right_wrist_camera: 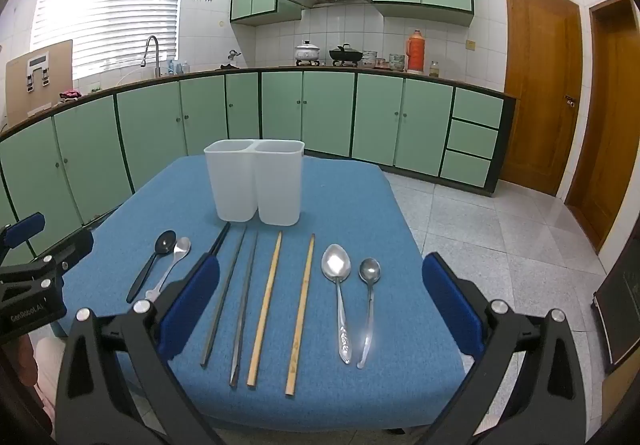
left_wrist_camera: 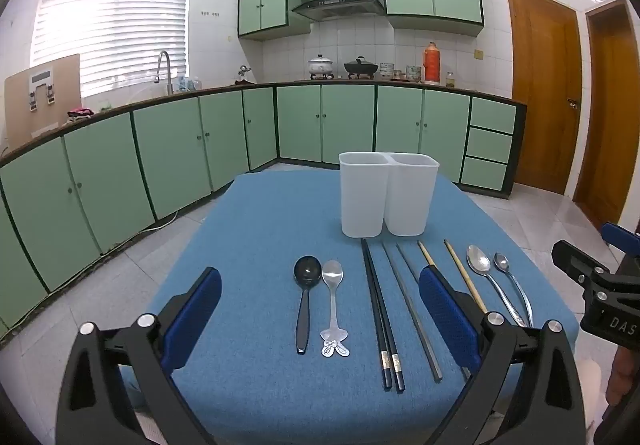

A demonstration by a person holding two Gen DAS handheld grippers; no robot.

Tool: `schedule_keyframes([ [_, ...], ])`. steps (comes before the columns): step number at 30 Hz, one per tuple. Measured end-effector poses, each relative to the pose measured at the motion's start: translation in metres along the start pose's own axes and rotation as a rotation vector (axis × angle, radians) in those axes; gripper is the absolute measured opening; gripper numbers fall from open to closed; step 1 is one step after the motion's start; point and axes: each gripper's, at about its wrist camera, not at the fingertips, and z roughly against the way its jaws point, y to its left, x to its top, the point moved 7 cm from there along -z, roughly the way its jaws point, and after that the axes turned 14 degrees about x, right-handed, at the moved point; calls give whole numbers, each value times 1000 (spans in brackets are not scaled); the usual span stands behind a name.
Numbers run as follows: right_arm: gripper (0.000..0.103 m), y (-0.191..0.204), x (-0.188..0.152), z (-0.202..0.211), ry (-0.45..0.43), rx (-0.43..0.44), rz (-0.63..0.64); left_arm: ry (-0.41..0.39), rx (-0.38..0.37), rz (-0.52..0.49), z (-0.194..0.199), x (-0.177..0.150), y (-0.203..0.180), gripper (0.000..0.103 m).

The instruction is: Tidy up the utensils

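- Between the fingers of the left tool (left_wrist_camera: 320, 309), spread as wide as they go and holding nothing, lie the black spoon (left_wrist_camera: 305, 297) and the cartoon-handled spoon (left_wrist_camera: 334, 307), flat on the desk (left_wrist_camera: 248, 245) under its blue cloth.
- Just past that tool's right finger lie the black chopsticks (left_wrist_camera: 382, 319) as a touching pair, then the grey metal chopsticks (left_wrist_camera: 414, 311), partly hidden by the finger.
- Between the fingers of the right tool (right_wrist_camera: 320, 297), equally wide open and empty, sit the grey pair, the two bamboo chopsticks (right_wrist_camera: 266, 307), the large steel spoon (right_wrist_camera: 338, 285) and the small steel spoon (right_wrist_camera: 369, 293), all pointing away from it.
- Ahead of both tools, beyond the utensil tips, stands the white two-compartment holder (right_wrist_camera: 254, 181), upright and apparently empty, though its inside is not visible.
- Handling, as a judgement: every piece is light and stiff. The steel spoons and metal chopsticks look slick and lie low on the cloth, so a pinch across the handle near mid-length should balance best; the soft cloth may let a finger slip beneath.
- The bamboo sticks lie apart, so each probably needs its own pick; the black pair might be taken together.
- The holder is light and could tip if a utensil strikes its rim.
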Motion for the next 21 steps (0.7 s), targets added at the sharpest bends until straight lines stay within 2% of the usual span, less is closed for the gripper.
schedule_keyframes([
  [21, 98, 0, 0, 0, -2, 0, 0, 0, 3, 2, 1, 0, 1, 97],
])
